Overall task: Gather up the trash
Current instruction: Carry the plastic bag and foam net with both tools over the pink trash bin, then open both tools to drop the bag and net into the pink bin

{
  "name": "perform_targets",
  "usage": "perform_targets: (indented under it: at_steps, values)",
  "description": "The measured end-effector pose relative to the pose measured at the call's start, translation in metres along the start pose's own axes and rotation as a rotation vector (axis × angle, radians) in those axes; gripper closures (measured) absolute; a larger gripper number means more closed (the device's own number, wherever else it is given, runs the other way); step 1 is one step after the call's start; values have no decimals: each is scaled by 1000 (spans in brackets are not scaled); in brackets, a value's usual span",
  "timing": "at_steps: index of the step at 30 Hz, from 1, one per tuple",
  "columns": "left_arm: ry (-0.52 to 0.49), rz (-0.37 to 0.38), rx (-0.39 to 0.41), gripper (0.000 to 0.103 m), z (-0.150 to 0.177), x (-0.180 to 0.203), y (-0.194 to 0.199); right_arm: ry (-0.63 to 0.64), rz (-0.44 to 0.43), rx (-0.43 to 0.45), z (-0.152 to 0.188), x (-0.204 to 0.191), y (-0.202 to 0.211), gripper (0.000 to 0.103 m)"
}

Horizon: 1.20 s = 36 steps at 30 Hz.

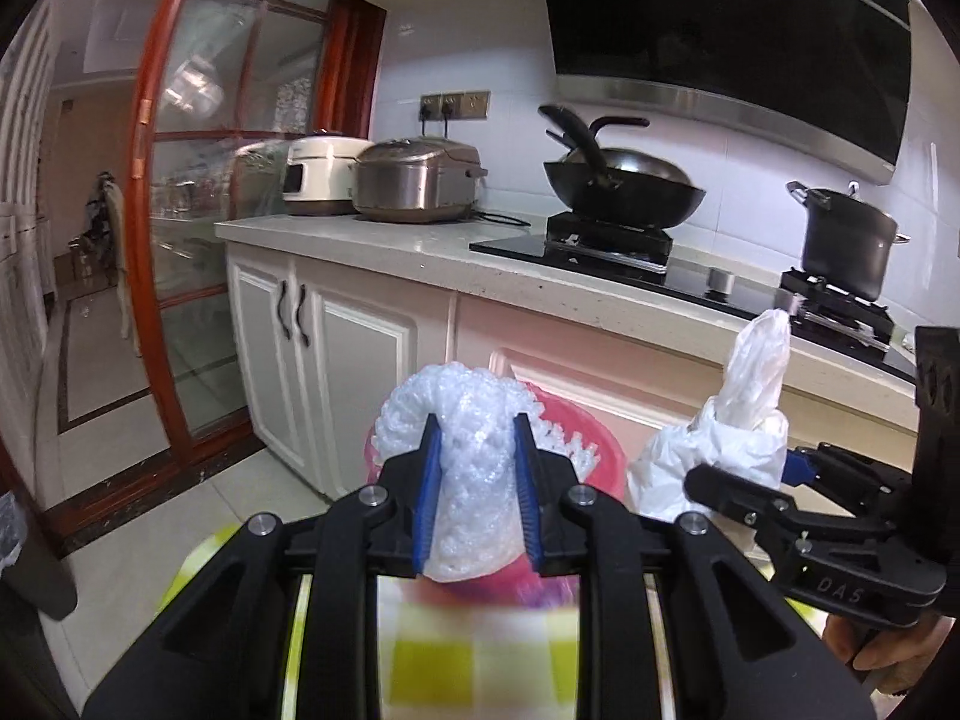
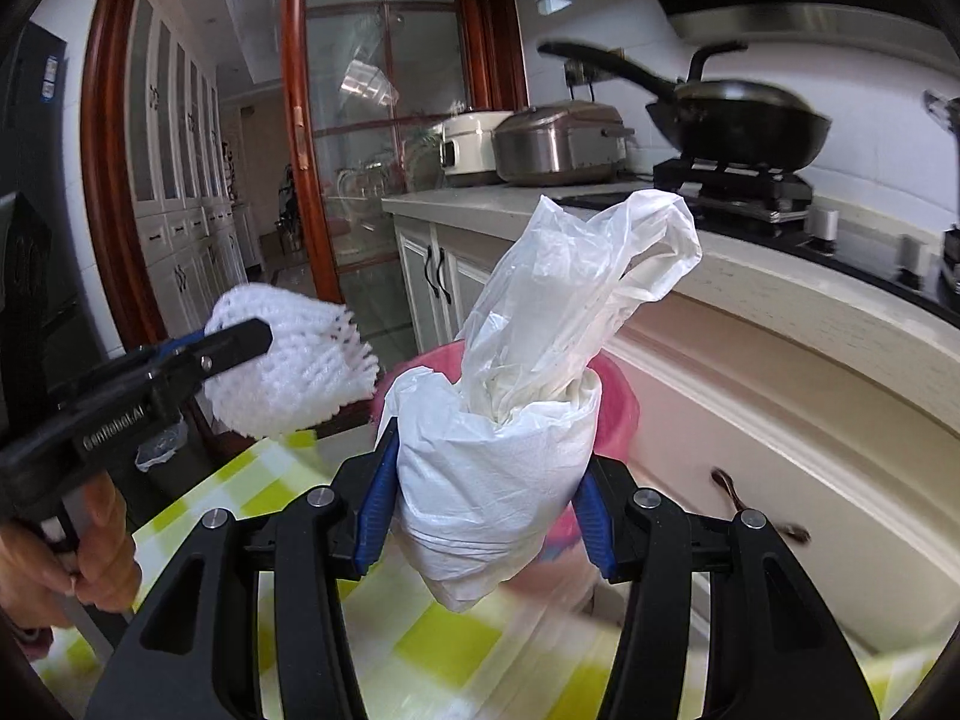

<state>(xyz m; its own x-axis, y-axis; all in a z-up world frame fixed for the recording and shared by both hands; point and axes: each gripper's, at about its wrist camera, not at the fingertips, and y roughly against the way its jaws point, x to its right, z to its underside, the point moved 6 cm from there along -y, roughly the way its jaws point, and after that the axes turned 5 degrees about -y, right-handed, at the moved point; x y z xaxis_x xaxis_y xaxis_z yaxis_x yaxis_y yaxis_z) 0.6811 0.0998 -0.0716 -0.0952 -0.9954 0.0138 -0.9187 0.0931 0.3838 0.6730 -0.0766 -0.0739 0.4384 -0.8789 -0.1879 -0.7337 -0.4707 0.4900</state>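
- the left tongs (image 1: 474, 468) are clenched tight on a white foam mesh fruit sleeve (image 1: 474, 450), squashed to a narrow waist between the blue pads; it sits just in front of the round pink plastic bin (image 1: 594, 450).
- the right tongs (image 2: 486, 498) grip a bundle of crumpled white thin plastic bag (image 2: 510, 456), jaws about half spread around its bulk; it hides most of the pink plastic bin behind it.
- what could go wrong: the bag's loose top flares upward and outward, so on release it could catch the bin's rim and spill onto the floor rather than drop inside.
- the foam sleeve is springy and light (it will likely puff out once let go), so it may bounce off the bin's edge or cling to a pad.
- both pieces head for one small opening; the tongs could knock each other or tip the bin.
- below lies a yellow-and-white checked cloth (image 2: 444, 648) on the surface, blurred.
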Motion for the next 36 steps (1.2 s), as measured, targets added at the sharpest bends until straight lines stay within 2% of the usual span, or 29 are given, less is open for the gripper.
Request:
perform_targets:
  at_steps: [5, 11, 16, 18, 19, 21, 24, 27, 30, 34, 36]
  values:
    - [29, 53, -35, 81, -10, -22, -66, -23, -21, -44, -13, 23, -61, 52]
    - [48, 108, -74, 81, -5, -29, -121, -31, -31, -82, -17, 34, -110, 51]
    - [37, 114, -96, 73, 4, -27, -145, 1, -28, -121, -1, 35, -132, 40]
    - [55, 108, -96, 69, 9, -34, -147, -9, -37, -120, 2, 39, -131, 28]
    - [69, 115, -98, 63, 11, -36, -147, -10, -38, -116, 4, 39, -129, 24]
    - [78, 128, -104, 59, 14, -38, -145, 1, -39, -108, 5, 39, -124, 24]
    - [77, 115, -111, 59, 17, -37, -131, 16, -27, -105, 6, 38, -110, 24]
    - [69, 96, -102, 53, 17, -33, -103, 5, -34, -89, 5, 34, -81, 24]
    - [39, 54, -76, 35, 18, -23, -57, 12, -39, -56, 2, 22, -31, 24]
    - [7, -6, -7, 8, 23, -4, 35, 33, -33, -4, 10, -6, 54, 24]
    - [-1, -20, 23, 5, 30, 8, 84, 45, -28, 20, 21, -20, 101, 20]
